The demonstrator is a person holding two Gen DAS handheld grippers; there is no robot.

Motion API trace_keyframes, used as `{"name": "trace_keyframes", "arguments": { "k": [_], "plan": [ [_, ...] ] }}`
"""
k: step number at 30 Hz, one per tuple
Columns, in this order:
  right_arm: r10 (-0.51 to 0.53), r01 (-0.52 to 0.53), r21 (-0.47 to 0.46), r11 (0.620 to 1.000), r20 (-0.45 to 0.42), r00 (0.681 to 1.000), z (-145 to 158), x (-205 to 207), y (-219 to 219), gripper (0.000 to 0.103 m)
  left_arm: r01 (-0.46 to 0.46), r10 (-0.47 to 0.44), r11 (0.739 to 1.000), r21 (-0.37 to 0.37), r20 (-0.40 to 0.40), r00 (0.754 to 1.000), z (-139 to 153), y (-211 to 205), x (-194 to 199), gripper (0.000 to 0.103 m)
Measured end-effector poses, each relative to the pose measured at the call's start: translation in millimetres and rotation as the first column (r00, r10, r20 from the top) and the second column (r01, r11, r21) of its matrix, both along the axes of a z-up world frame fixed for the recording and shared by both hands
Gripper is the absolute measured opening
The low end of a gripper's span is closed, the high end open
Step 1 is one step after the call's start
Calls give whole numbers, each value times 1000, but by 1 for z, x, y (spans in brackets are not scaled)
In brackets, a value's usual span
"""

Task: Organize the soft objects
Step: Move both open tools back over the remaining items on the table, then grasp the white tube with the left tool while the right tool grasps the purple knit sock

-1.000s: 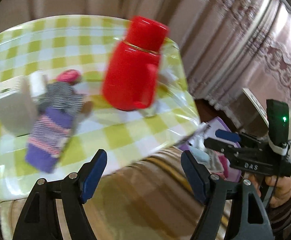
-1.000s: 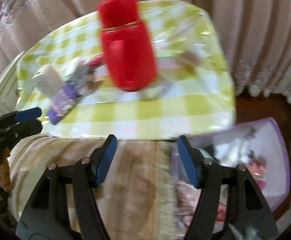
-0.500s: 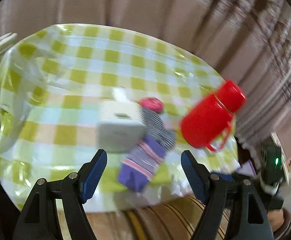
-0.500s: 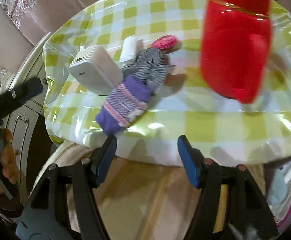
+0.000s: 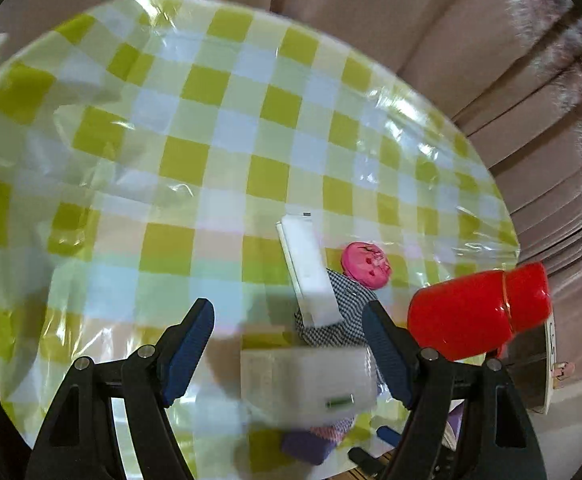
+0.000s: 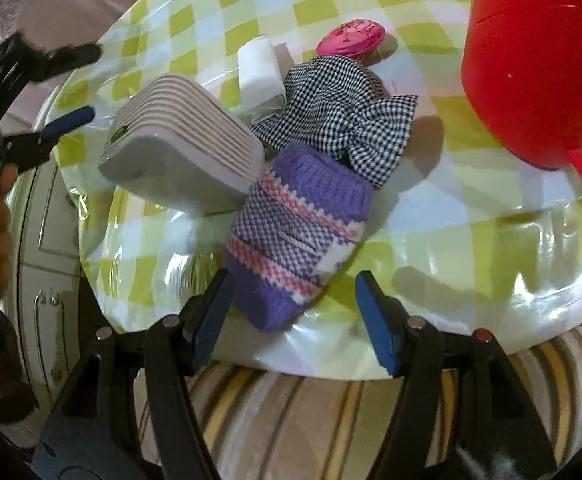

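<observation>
Hovering at the bottom centre of the right wrist view, the right gripper (image 6: 293, 316) is standing with its jaws wide and empty, framing the near end of the purple striped knit sock (image 6: 297, 236); that lines it up, I judge, for a pinch on the soft thing nearest the table's edge. The sock is lying on the checked tablecloth (image 6: 431, 216) with its far end touching a black-and-white checked cloth (image 6: 339, 108), so lifting one may be dragging the other. A white ribbed device (image 6: 183, 152) is pressing against the sock's left side. Beyond them a white folded pad (image 6: 261, 68) and a pink round toy (image 6: 351, 38) are sitting toward the upper centre. The red jug (image 6: 531, 60), filling the upper right, is standing apart from the cloth pile; its inside is not showing, so its contents cannot be told.

In the left wrist view the left gripper (image 5: 287, 348) is also holding its jaws wide with nothing between the pads, looking down on the same device and cloth at lower centre. No basket or box for the soft things is showing.
</observation>
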State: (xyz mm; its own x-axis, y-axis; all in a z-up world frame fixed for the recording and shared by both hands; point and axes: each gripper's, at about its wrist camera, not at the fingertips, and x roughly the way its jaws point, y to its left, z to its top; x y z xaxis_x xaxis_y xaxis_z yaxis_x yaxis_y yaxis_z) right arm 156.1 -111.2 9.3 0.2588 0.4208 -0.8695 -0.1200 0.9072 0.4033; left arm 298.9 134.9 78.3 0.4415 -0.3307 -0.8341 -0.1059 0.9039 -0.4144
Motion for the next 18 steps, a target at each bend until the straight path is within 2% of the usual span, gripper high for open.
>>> {"name": "trace_keyframes", "arguments": {
  "k": [5, 7, 10, 14, 18],
  "plan": [
    [-14, 13, -23, 1000, -28, 1000, -11, 6, 15, 67, 80, -79, 997, -2, -156, 985, -26, -12, 50, 77],
    [-2, 1, -29, 1000, -34, 999, -15, 6, 22, 67, 116, -117, 993, -16, -232, 966, -42, -21, 67, 77],
    [-7, 6, -47, 999, -28, 1000, -18, 7, 28, 70, 140, -132, 990, 0, -331, 934, -65, -33, 87, 77],
    [-60, 58, -48, 997, -41, 997, -24, 9, 30, 74, 158, -142, 987, 6, -410, 901, -84, -49, 107, 77],
    [-79, 77, -58, 995, -31, 996, -25, 10, 36, 75, 156, -144, 988, -11, -450, 881, -93, -62, 124, 77]
  ]
}}
